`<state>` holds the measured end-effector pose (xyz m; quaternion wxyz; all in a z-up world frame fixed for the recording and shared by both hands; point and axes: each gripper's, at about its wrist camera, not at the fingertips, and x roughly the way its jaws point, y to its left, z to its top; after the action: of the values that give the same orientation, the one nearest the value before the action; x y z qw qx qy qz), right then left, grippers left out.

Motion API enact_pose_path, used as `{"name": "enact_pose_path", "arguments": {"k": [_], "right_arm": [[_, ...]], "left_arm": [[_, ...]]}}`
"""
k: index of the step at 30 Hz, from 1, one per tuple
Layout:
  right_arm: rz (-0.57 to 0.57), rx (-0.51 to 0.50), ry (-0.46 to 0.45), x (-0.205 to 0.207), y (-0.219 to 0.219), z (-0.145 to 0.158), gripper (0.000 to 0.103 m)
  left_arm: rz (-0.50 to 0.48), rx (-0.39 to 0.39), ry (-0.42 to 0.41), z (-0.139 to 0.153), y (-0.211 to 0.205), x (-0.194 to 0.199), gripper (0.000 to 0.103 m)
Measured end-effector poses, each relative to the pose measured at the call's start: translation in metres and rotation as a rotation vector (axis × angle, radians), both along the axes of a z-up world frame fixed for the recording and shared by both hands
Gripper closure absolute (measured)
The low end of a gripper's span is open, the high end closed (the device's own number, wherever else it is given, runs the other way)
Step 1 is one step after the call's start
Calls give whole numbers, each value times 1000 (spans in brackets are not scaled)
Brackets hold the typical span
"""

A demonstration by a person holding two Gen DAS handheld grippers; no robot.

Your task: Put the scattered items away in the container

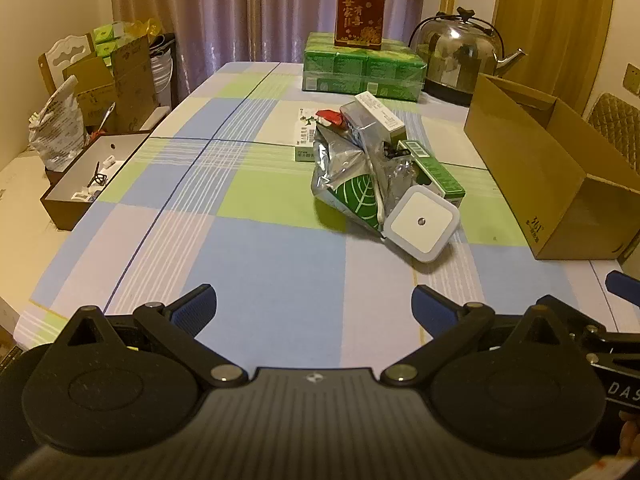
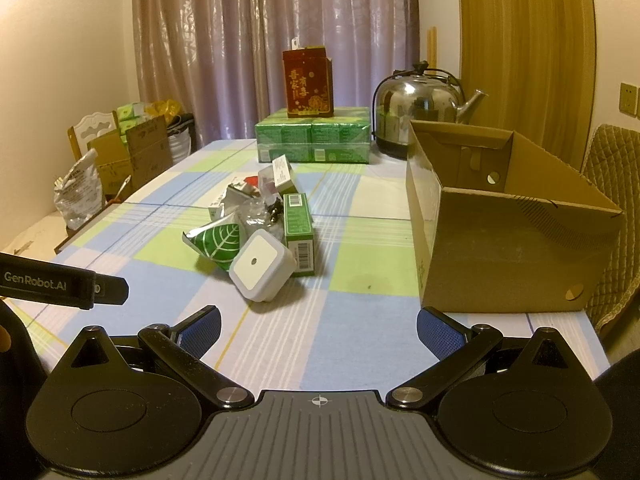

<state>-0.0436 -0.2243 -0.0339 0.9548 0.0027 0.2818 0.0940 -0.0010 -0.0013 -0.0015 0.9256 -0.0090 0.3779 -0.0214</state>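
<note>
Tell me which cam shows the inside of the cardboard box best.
Right wrist: the box opens toward that camera, so its inner walls show; the floor stays hidden. Left wrist catches the box at the frame's right edge, mostly outer side wall and little of the interior.

Box interior floor hidden behind near wall in right view; right end cut by frame edge in left view. Pouch covers flat carton and small black item, identity unclear. Nightlight hides pouch corner. Tray contents too small to tell. Kettle base partly behind box.
</note>
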Motion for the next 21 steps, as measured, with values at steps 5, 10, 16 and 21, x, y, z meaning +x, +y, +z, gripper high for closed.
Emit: {"name": "enact_pose_path", "arguments": {"k": [5,10,16,21], "right_arm": [[0,0,0,0,0,0,2],[1,-1,0,0,-1,-1,2],[1,-1,0,0,0,0,2],[1,-2,0,0,0,0,2]], "left_arm": [[-11,5,-5,0,-2,0,1],[-15,6,-7,0,-2,-1,1],[-22,5,-10,0,-3,-1,1],[-28,7,-9,1,-3,-1,1]]}}
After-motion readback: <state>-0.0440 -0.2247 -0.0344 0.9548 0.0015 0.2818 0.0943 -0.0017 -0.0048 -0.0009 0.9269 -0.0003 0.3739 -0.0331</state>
